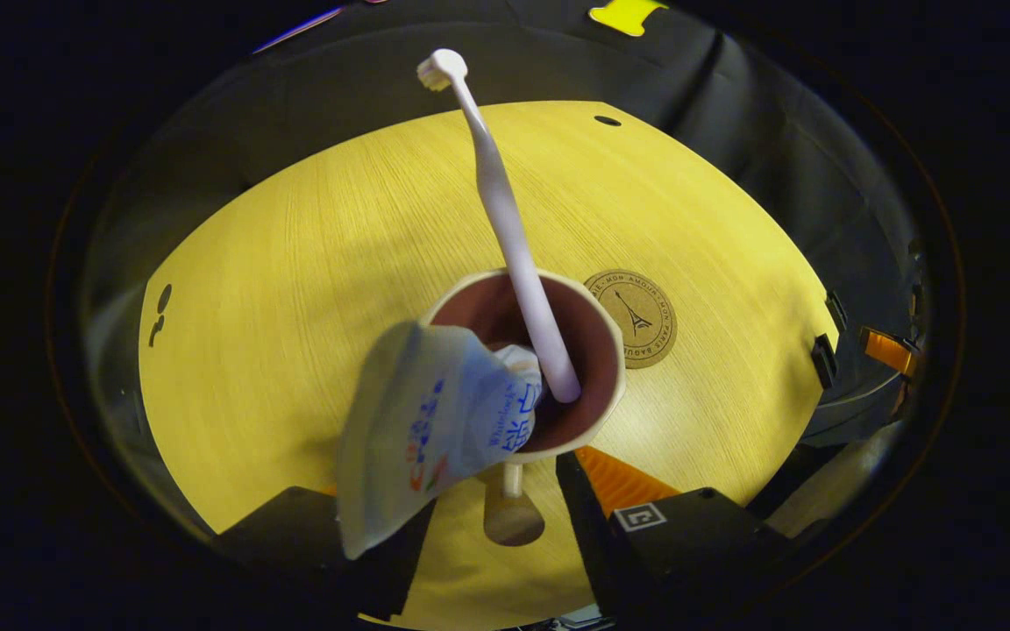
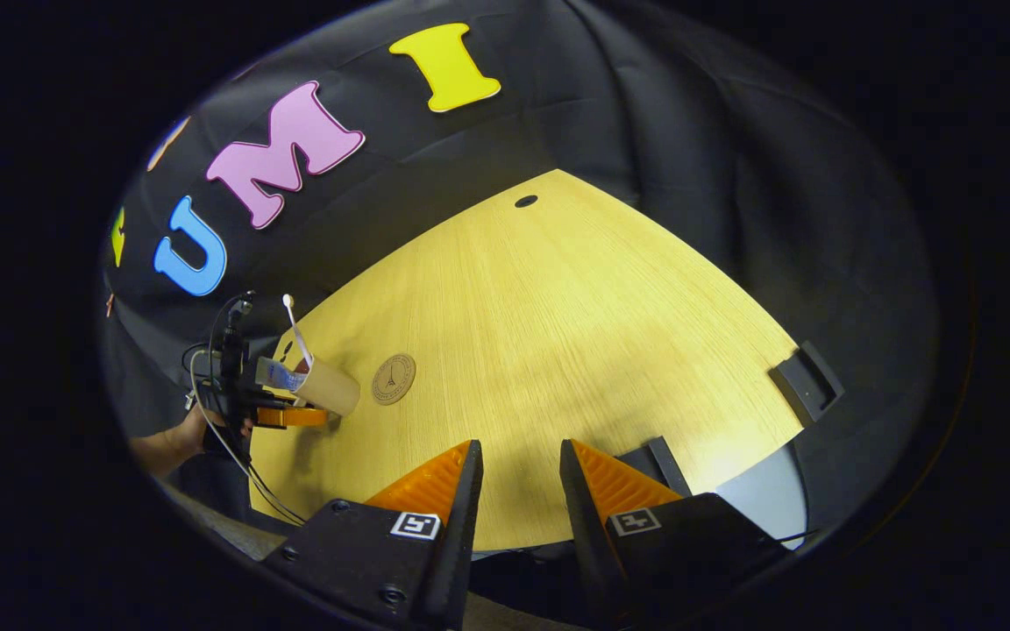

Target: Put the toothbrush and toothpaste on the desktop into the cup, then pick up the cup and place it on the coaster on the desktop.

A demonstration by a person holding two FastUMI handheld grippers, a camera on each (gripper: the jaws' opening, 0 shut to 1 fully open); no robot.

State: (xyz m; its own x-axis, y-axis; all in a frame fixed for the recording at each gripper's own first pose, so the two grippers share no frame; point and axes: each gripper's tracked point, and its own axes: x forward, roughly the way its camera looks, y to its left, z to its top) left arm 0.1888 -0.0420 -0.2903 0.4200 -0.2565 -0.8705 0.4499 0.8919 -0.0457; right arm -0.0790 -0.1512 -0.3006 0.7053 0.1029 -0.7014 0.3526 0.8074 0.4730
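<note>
Wooden desktop [image 1: 295,289], bare around you. Your left gripper [image 1: 492,491] clasps the cup [image 1: 597,421] by its sides, raised and tilted, just beside the coaster [image 1: 636,317]. Toothpaste [image 1: 417,429] and toothbrush [image 1: 505,219] stand inside the cup. Your right gripper [image 2: 518,482] hovers slightly parted, holding nothing.
</note>
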